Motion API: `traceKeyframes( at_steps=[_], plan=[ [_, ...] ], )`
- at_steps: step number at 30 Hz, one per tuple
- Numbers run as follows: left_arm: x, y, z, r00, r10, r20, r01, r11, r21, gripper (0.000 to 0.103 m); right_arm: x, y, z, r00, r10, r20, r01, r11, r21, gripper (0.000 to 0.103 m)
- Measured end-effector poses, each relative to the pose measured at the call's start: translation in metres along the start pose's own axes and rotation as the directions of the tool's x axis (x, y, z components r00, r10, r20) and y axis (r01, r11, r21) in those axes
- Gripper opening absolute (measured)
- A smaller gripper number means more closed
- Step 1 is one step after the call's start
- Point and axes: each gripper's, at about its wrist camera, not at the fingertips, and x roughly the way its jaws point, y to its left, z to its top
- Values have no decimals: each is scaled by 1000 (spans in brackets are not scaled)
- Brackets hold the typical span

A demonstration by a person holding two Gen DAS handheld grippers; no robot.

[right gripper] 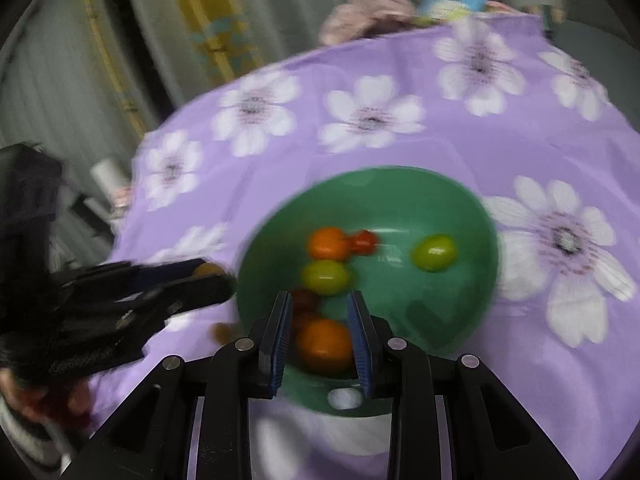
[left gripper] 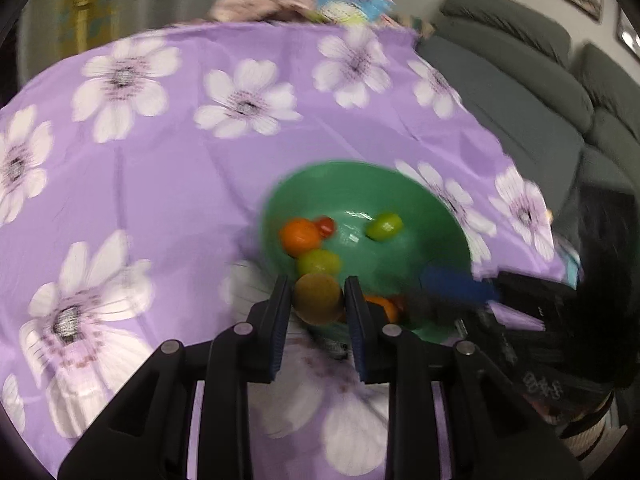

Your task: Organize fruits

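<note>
A green bowl sits on the purple flowered tablecloth. It holds an orange fruit, a small red fruit and two green fruits. My left gripper is shut on a brown round fruit at the bowl's near-left rim. The right wrist view also shows the left gripper, left of the bowl. My right gripper is shut on an orange fruit over the bowl's near side. A dark red fruit lies just beyond it.
A grey sofa stands to the right of the table. Bundled cloths lie at the table's far edge, with curtains behind. A white cylinder stands off the left edge. A person's hand holds the left gripper.
</note>
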Motion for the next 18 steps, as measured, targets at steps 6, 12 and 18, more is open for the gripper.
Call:
traceKeyframes(
  at_steps=[6, 12, 18],
  plan=[
    [-40, 55, -17, 989, 145, 28, -141, 983, -115, 27, 35, 61, -10, 980, 149, -131, -171, 970, -174, 31],
    [-55, 78, -48, 986, 167, -1, -164, 970, -180, 27, 96, 87, -18, 956, 31, -292, -113, 956, -270, 31],
    [-57, 91, -62, 990, 141, -10, -140, 966, -217, 27, 130, 93, -15, 931, -125, -343, -11, 929, -369, 31]
  ],
)
